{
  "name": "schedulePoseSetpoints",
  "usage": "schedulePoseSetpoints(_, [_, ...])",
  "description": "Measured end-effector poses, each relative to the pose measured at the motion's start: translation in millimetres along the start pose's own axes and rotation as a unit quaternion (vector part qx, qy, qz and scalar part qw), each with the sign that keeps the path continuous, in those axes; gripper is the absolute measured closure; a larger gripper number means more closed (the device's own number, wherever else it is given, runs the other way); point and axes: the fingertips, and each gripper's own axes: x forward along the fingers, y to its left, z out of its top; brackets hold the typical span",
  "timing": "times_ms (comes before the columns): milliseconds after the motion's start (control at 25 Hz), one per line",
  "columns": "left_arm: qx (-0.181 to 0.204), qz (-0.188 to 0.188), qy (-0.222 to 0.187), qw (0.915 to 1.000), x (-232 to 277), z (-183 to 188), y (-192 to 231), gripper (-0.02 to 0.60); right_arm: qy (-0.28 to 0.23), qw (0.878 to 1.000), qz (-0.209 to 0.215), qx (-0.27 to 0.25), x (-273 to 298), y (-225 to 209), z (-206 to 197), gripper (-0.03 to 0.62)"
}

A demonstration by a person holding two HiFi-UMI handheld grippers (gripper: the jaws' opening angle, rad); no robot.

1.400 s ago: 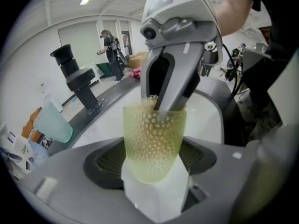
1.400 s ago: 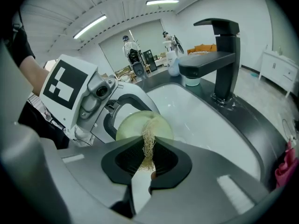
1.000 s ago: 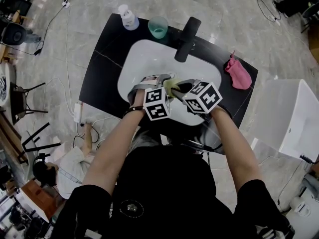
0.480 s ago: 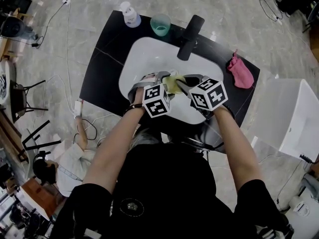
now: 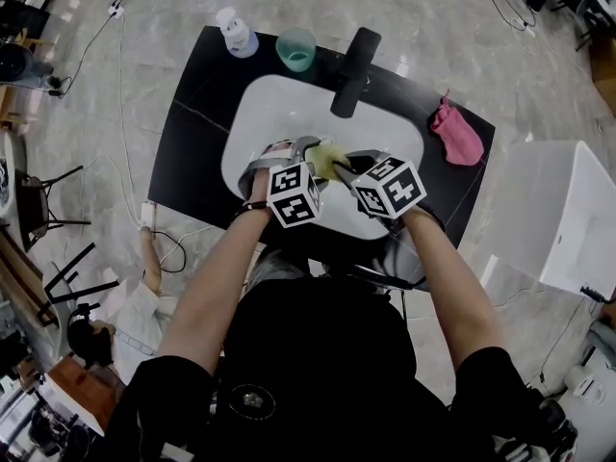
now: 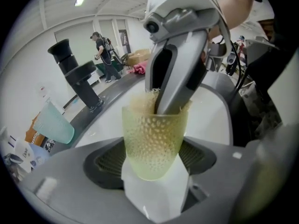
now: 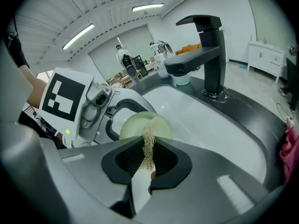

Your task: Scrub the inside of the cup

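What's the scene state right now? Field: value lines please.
left tool: shut on cup, held over sink
right tool: shut on scrubber, tips inside cup
cup: yellow-green, dimpled, mouth facing right tool
scrubber: tan fibres, pushed into cup
sink: white basin set in black counter
faucet: black, at far rim
on counter: teal cup, bottle, pink cloth
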Motion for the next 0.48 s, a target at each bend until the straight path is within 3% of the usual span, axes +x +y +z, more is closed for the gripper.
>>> schedulePoseSetpoints(200, [0.008, -0.003, 0.003, 1.0, 8.9, 3.8, -1.2, 0.229, -0.006, 0.999, 0.031, 0.021, 0.6, 12.6, 6.0, 0.553])
schedulePoseSetpoints(480, [-0.005, -0.014, -0.004, 0.9999, 21.4, 4.7, 1.3, 0.229, -0.031, 0.996, 0.04, 0.071, -5.2, 3.5, 12.4, 0.552])
